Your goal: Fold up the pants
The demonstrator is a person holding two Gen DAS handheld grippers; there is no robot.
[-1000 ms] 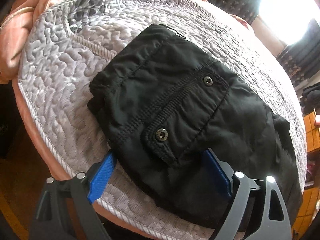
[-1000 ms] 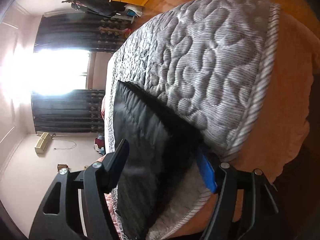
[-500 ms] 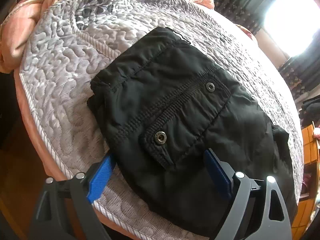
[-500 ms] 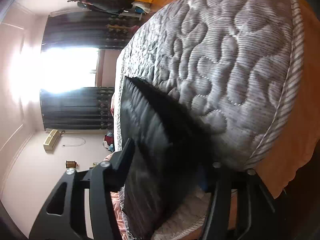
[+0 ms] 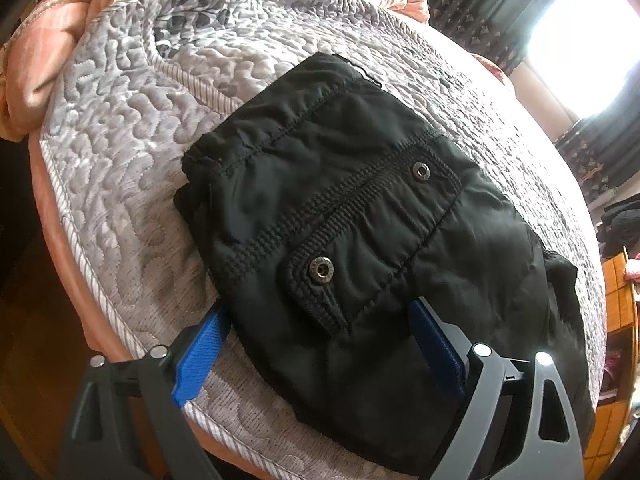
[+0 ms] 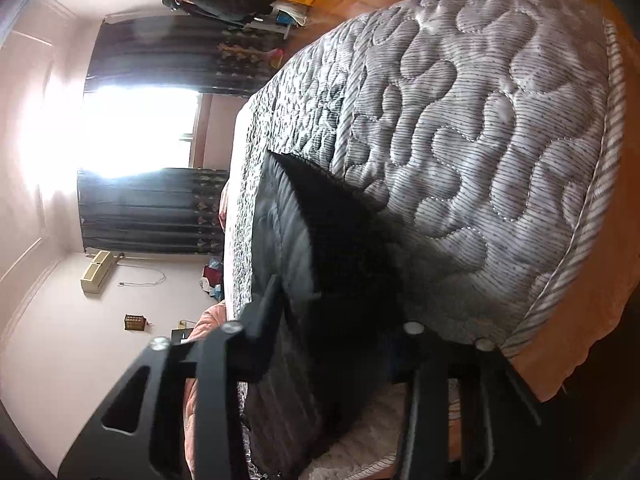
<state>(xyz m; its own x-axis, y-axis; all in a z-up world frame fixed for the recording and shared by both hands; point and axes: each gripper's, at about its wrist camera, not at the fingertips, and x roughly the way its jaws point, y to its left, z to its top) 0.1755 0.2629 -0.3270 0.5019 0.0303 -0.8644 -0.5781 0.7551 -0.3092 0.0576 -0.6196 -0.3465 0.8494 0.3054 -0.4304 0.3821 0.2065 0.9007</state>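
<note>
Black padded pants [image 5: 360, 216] lie folded into a thick bundle on a grey quilted bed cover [image 5: 132, 128], a snap pocket flap facing up. My left gripper [image 5: 320, 340] is open, its blue pads either side of the bundle's near edge, one pad [image 5: 200, 344] resting on the cover. In the right wrist view the pants [image 6: 320, 248] show edge-on. My right gripper [image 6: 340, 332] is turned sideways and its fingers straddle the bundle's edge, close against the fabric; whether they pinch it I cannot tell.
The bed's rounded edge [image 5: 100, 340] drops to a dark floor just below the left gripper. A pink blanket [image 5: 60, 40] is bunched at the far left. A bright window with dark curtains [image 6: 140, 132] and a wooden floor lie beyond the bed.
The left gripper has drawn back and up slightly, still open around the bundle's edge. The right gripper has narrowed its fingers around the pants' edge and moved closer to the bed.
</note>
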